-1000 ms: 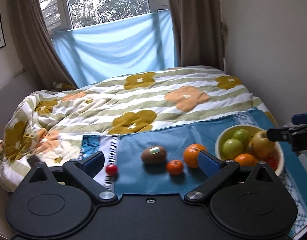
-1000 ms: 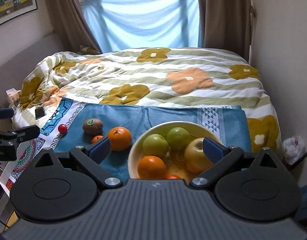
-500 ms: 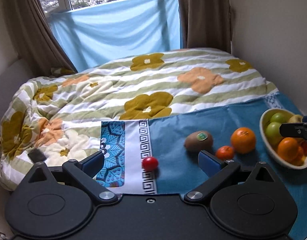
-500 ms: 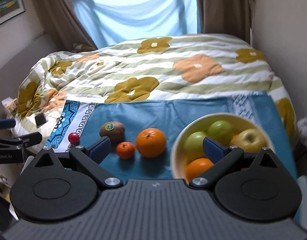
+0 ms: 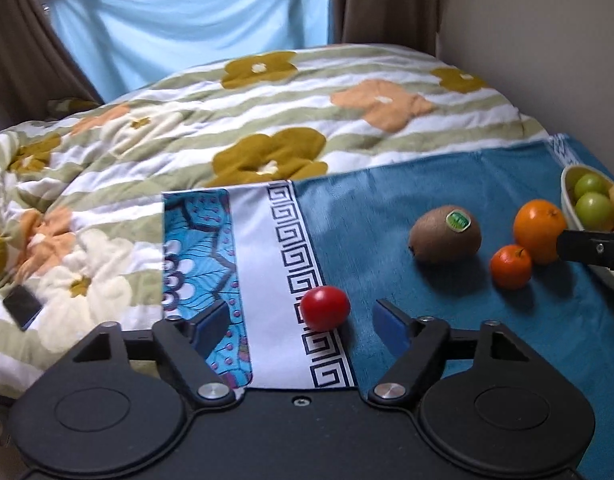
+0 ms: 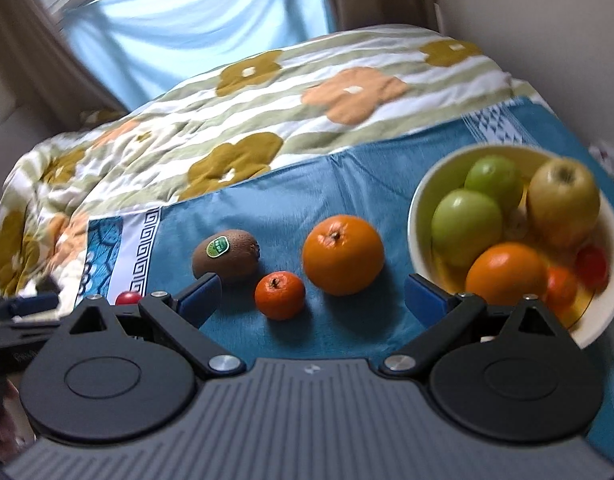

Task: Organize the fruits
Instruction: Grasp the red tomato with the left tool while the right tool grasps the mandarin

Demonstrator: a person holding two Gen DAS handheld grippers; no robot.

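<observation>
A small red tomato [image 5: 325, 308] lies on the cloth's white patterned border, just ahead of my open, empty left gripper [image 5: 303, 326], between its fingertips. A kiwi [image 5: 445, 234], a small mandarin [image 5: 510, 267] and a large orange [image 5: 539, 230] lie to its right on the blue cloth [image 5: 387, 216]. In the right wrist view my open, empty right gripper [image 6: 311, 294] is just short of the mandarin [image 6: 279, 295] and the orange [image 6: 343, 254], with the kiwi [image 6: 225, 255] at left. A cream bowl [image 6: 417, 216] at right holds green apples, a yellow apple, oranges and a tomato.
The cloth lies on a bed with a flowered, striped quilt [image 5: 267, 112]. A dark phone [image 5: 22, 306] lies on the quilt at the far left. A wall runs along the right side; curtains and a light blue sheet hang behind the bed.
My left gripper has moved left and closer, so the tomato now sits between its fingertips. My right gripper has moved left from the bowl to face the orange and mandarin.
</observation>
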